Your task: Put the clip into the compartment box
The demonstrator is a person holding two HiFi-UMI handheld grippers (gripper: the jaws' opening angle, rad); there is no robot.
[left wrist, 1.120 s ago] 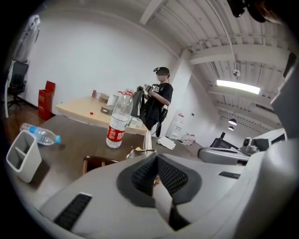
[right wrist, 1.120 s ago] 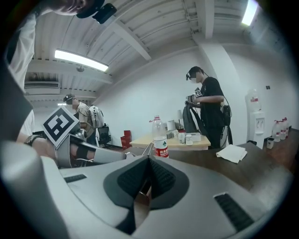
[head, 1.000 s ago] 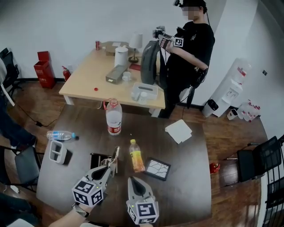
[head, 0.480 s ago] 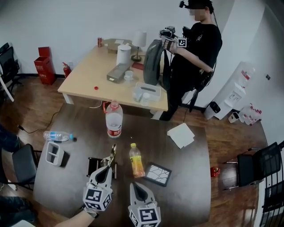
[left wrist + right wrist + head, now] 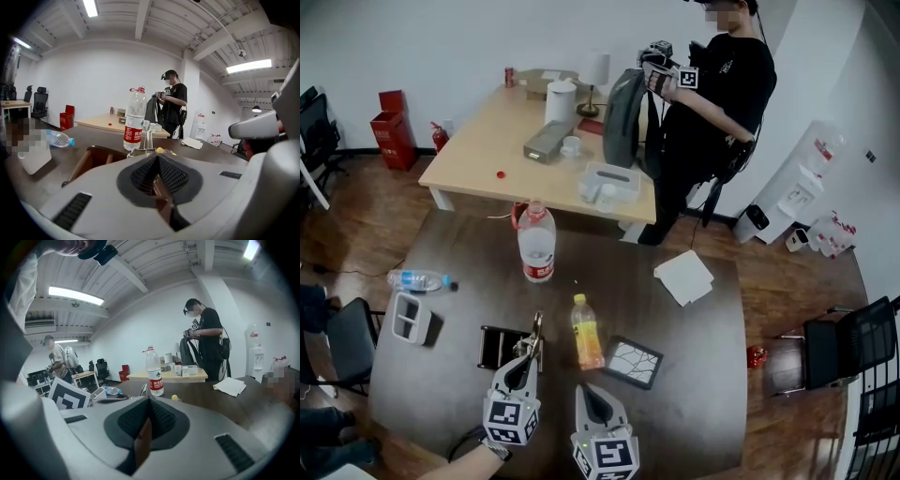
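1. Left gripper (image 5: 529, 350): fingers clamped on a silver metal clip (image 5: 535, 328), which stood upright out of the tips and pointed toward 12 o'clock.
2. Clip, place: held at the 2 o'clock corner of the black open-topped compartment box (image 5: 490, 349). Whether it touched the box's wall could not be told.
3. The box lay on the dark brown table (image 5: 694, 384), at 9 o'clock of a slim yellow drink bottle (image 5: 586, 334).
4. Right gripper (image 5: 584, 385): fingers together with nothing between them. It was at 6 o'clock of the yellow bottle, just beside the left gripper.
5. Large clear plastic water bottle with a red label (image 5: 536, 246): upright, at 12 o'clock of the box.
6. White two-cell plastic container (image 5: 410, 319): at 9 o'clock of the box, apart from it. A small clear bottle with a blue cap (image 5: 417, 279) lay on its side at the container's 12 o'clock.
7. Black-framed square tile with a white crackle pattern (image 5: 630, 361): at 4 o'clock of the yellow bottle.
8. White folded paper (image 5: 682, 277): at the table's 2 o'clock.
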